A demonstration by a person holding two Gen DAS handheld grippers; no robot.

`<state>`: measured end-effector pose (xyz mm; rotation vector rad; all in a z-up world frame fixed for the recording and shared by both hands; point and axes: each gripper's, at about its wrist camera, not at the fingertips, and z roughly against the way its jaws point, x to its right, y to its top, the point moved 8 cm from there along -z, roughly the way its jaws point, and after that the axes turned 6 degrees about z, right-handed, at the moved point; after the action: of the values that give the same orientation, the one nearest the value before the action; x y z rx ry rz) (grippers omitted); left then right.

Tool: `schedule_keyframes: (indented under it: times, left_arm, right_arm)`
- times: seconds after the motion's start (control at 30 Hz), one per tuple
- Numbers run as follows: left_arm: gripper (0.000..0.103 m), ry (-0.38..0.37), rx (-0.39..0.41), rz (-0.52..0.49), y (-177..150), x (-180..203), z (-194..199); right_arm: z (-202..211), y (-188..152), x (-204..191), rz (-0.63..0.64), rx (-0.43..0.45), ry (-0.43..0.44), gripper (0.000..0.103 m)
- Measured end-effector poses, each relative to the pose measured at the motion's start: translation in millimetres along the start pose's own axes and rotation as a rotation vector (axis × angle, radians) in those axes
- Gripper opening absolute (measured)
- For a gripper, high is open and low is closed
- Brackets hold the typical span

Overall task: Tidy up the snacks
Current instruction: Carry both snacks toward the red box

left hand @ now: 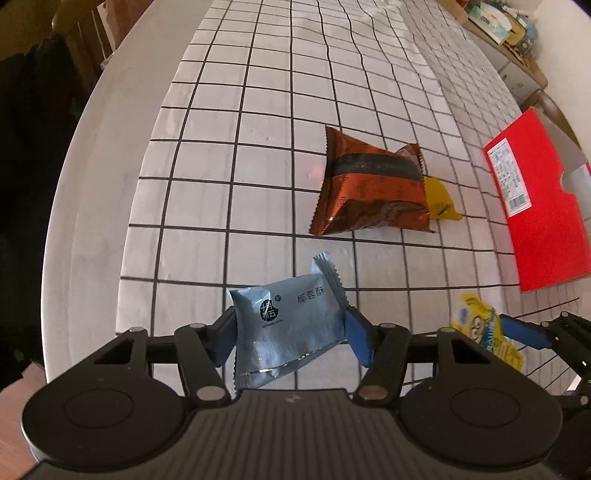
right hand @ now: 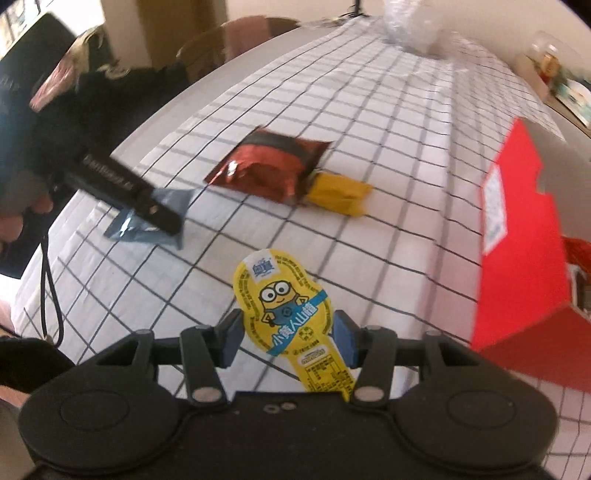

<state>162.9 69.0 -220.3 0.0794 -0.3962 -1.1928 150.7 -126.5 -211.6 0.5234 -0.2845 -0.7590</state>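
Here, near to far, label by label:

Left gripper (left hand: pixel 290 338): black plastic linkage with blue pads, pointing steeply down; its jaws are pressed against both sides of a silver packet, holding it clear of the cloth.

Silver packet (left hand: pixel 288 326): soft foil pillow, matte grey-blue with dark print, crimped zigzag ends, creased and shiny along its lower seam, tilted in the grip.

Right gripper (right hand: pixel 288 332): same black frame and blue pads; its jaws pinch a yellow snack between them at its narrow waist.

Yellow snack (right hand: pixel 286 299): flat, glossy, rounded at the top and tapering to a narrow label tab below; a cartoon figure with goggles and a blue diagonal band is printed on it.

Tablecloth (left hand: pixel 258 147): white with a thin black grid, slightly wrinkled, covering a pale round-edged table (left hand: pixel 92 184).

Brown packet (left hand: pixel 369 184): crinkled metallic copper-red foil with a dark band across it, puffy, serrated ends, lying flat mid-cloth.

Mustard packet (left hand: pixel 441 201): small, dull yellow, tucked against and partly under the brown packet's right end.

Red box (left hand: pixel 539 206): smooth cardboard, flat-sided, with a white printed label and a notch cut in its edge, standing at the right of the cloth, well apart from the packets.

Clear plastic (right hand: pixel 410 26): crumpled, see-through, at the far end; blurred.
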Motion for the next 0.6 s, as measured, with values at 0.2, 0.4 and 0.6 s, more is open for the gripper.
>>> schedule_keyframes:
  times: [0.2,0.4,0.6]
  left_arm:
    - [0.061,-0.046,0.022,0.015,-1,18,14]
    - [0.061,-0.081,0.058,-0.011,5,52,29]
    - [0.061,-0.123,0.099,-0.055,17,100,43]
  right_arm:
    - [23,-2,30,-0.097,0.051,-0.010,0.051]
    - [51,4,60,-0.152,0.120,-0.028,0.051]
    - [79,13,98,-0.203,0.193,-0.062,0.051]
